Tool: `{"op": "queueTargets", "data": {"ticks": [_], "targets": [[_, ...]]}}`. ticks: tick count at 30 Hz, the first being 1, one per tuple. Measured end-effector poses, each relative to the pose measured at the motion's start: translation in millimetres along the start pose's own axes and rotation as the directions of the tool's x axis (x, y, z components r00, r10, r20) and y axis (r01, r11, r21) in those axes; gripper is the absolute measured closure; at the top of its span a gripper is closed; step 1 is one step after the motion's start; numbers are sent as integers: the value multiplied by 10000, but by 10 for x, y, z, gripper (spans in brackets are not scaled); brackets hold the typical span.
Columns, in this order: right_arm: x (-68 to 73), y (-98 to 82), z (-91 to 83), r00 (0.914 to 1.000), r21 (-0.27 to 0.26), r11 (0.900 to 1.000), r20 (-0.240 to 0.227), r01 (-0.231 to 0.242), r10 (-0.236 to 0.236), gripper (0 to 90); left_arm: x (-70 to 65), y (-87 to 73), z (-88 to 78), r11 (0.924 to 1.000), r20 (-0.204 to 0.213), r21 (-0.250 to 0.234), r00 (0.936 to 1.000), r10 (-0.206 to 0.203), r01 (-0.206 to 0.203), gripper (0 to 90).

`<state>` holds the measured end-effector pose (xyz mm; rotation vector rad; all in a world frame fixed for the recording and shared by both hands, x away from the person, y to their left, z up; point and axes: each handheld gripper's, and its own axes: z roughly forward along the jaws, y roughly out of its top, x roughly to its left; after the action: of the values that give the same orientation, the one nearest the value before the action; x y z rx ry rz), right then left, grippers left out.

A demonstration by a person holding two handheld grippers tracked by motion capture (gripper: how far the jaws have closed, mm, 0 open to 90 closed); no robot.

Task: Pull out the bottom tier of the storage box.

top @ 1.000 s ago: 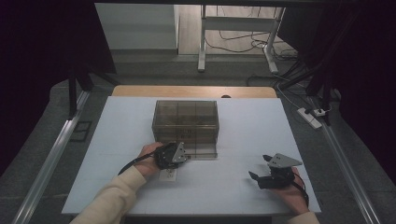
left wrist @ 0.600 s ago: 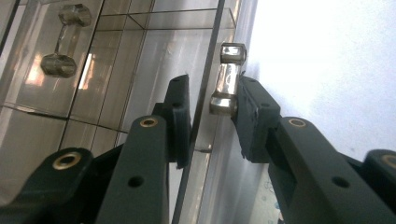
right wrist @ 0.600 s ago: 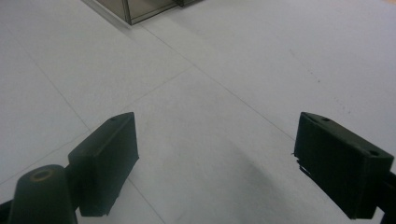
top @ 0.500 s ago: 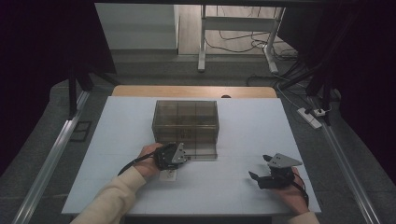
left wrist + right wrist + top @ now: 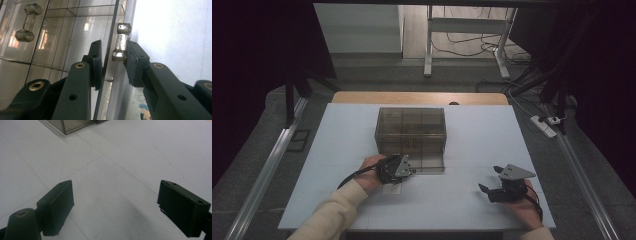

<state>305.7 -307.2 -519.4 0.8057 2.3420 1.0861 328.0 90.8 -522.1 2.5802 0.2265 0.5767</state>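
Note:
A smoky see-through drawer box (image 5: 411,131) stands mid-table. My left gripper (image 5: 412,171) is at the box's lower front edge. In the left gripper view my left gripper (image 5: 113,50) straddles a clear front panel (image 5: 75,32) seen almost edge-on. One pad (image 5: 135,60) presses on a clear bar handle (image 5: 121,42), and the other pad (image 5: 97,62) sits on the panel's far side. My right gripper (image 5: 489,178) rests on the white table (image 5: 337,165) at the front right. Its jaws (image 5: 115,195) stand wide apart with nothing between them.
A second clear handle (image 5: 26,22) shows on another drawer front. A small cartoon sticker (image 5: 142,107) lies on the table under my left gripper. The box's corner (image 5: 66,127) is far ahead of my right gripper. Metal rails (image 5: 267,170) flank the table.

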Motion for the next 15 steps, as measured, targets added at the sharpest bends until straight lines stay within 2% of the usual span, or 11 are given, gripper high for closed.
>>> {"op": "queueTargets", "data": {"ticks": [11, 13, 15], "targets": [[2, -3, 6, 10000, -10, 10000, -14, 0, 0, 134, -2, -8, 10, 9999, 60, -52, 9999, -134, 135, 665], [0, -2, 5, 10000, -30, 10000, -14, -8, 8, 134, 18, -10, 6, 9981, 130, -227, 9983, -572, 575, 550], [1, -2, 5, 10000, -20, 10000, -15, -2, 2, 134, 62, -21, -25, 9944, 404, -461, 9949, -928, 946, 471]]}}
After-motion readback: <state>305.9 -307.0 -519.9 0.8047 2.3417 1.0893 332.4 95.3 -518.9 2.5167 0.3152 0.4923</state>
